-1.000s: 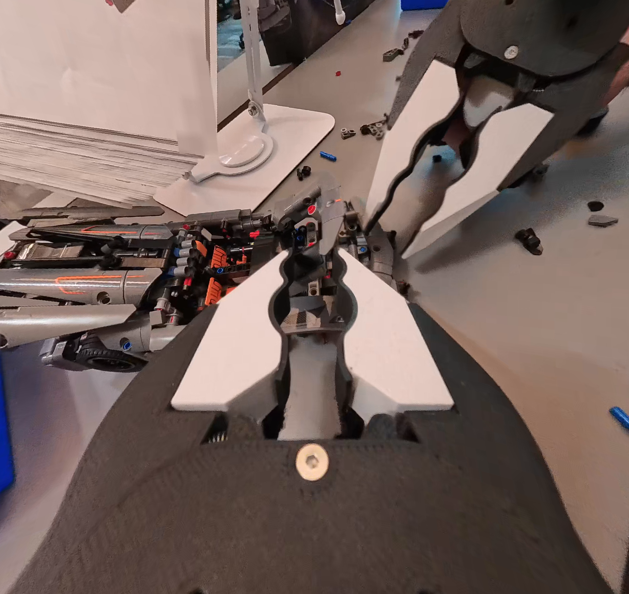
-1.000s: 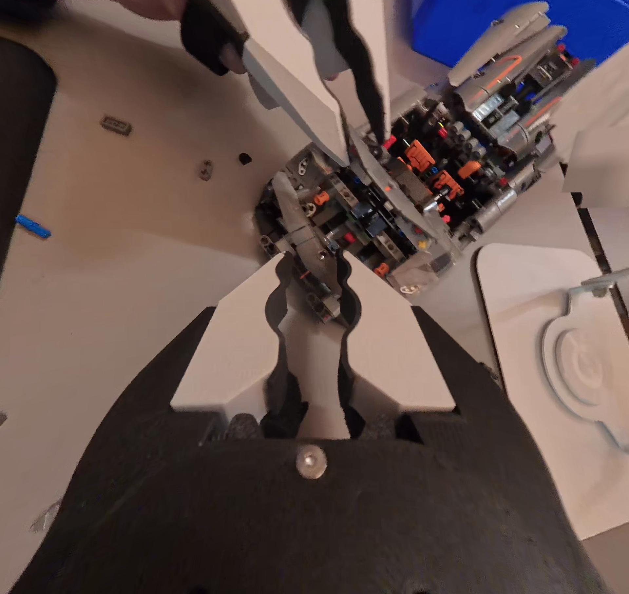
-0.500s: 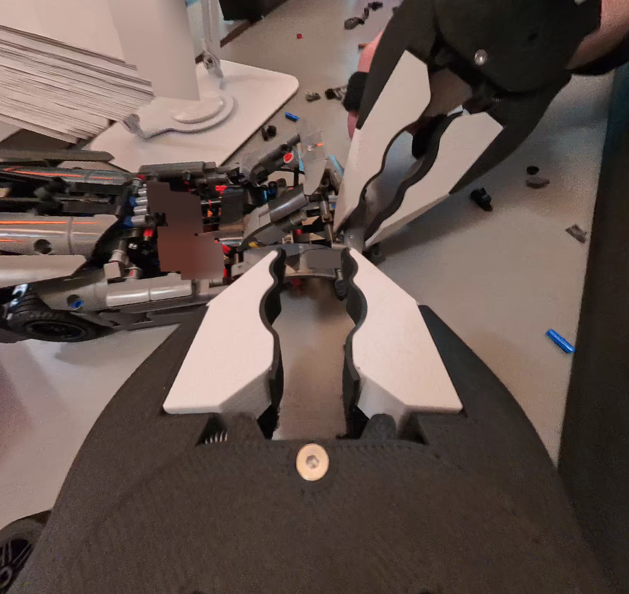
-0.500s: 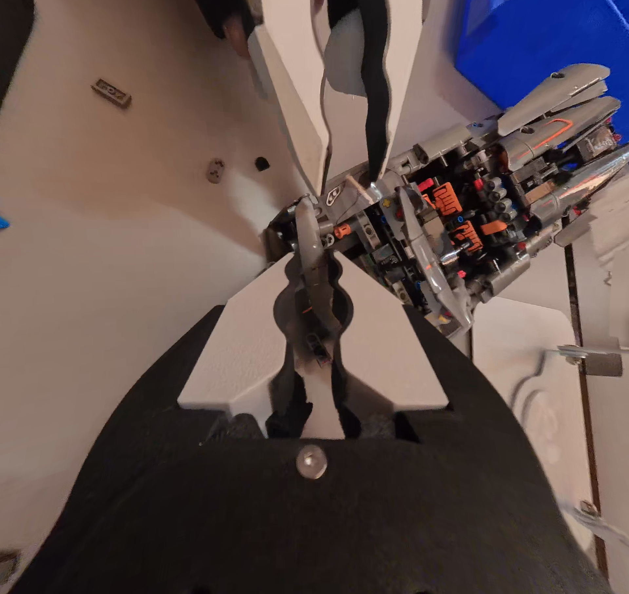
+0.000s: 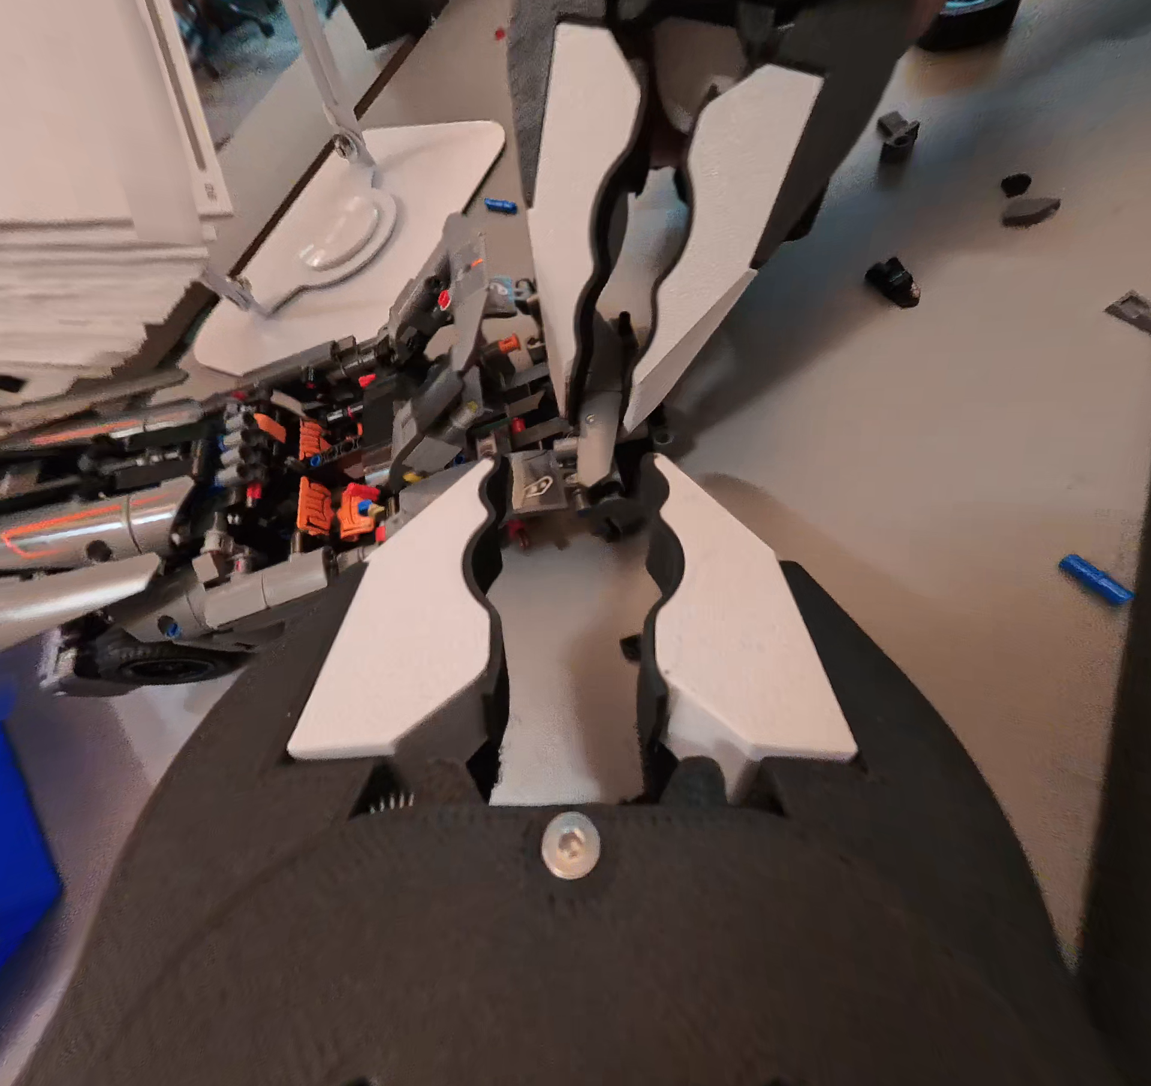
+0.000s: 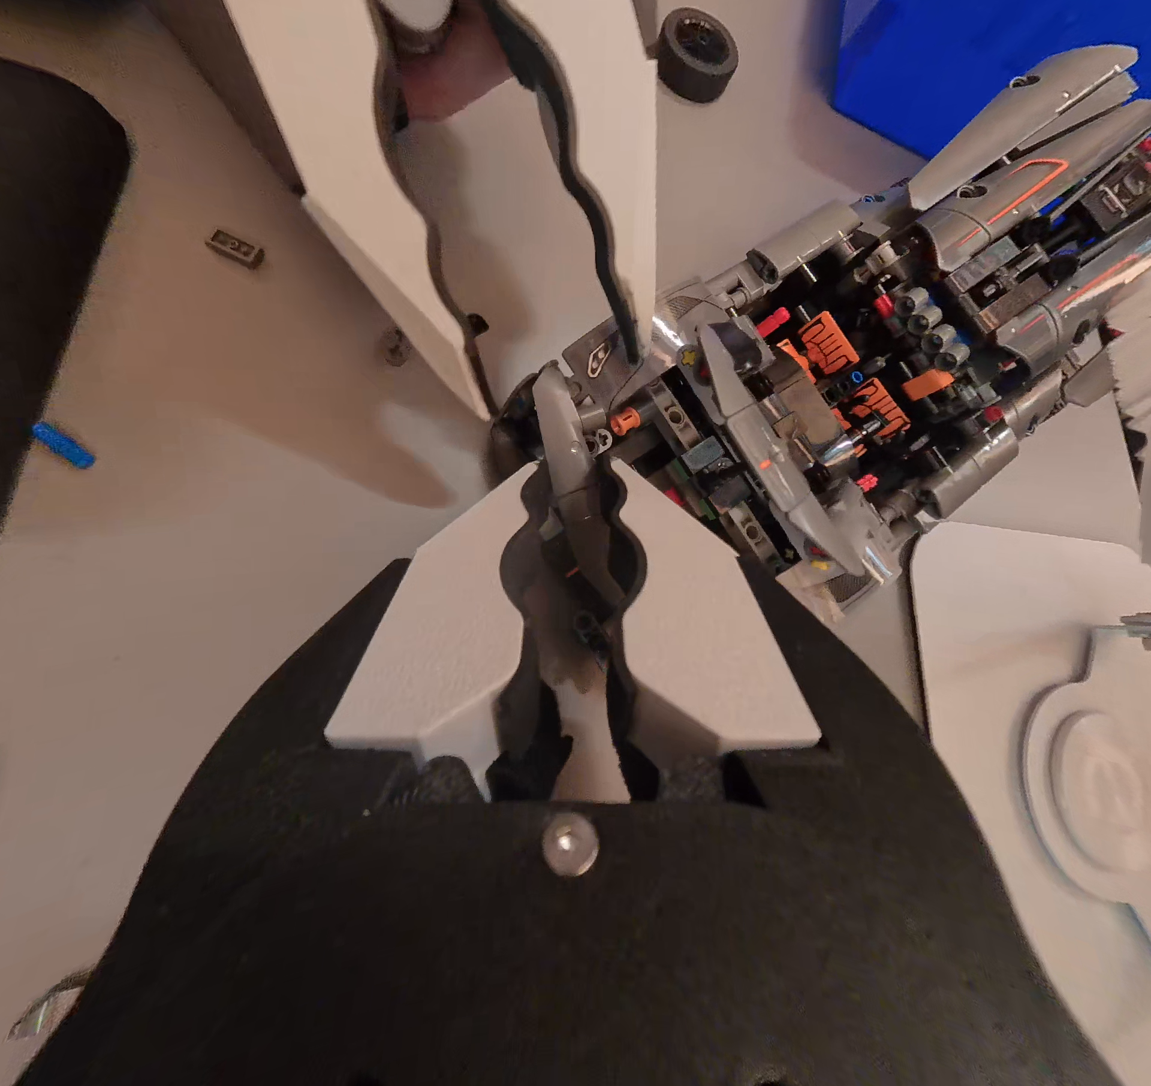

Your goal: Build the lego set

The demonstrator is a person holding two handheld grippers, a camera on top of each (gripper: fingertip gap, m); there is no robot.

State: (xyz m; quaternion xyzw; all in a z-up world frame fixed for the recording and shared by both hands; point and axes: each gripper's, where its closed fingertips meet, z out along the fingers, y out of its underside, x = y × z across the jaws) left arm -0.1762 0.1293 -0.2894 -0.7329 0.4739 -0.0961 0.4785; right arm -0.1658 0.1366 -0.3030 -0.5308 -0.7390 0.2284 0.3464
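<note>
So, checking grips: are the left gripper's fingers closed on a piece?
No, the left gripper has its fingers apart with only bare table between them.

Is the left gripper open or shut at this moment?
Open. The left gripper shows a wide gap between its white fingers, nothing clamped; bare table shows between them.

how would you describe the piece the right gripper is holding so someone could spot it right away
Find the long grey lego car lying on the table. At its near end, the right gripper pinches a curved panel piece, light grey at the tip and black lower down, unlike the boxy beams beside it.
</note>
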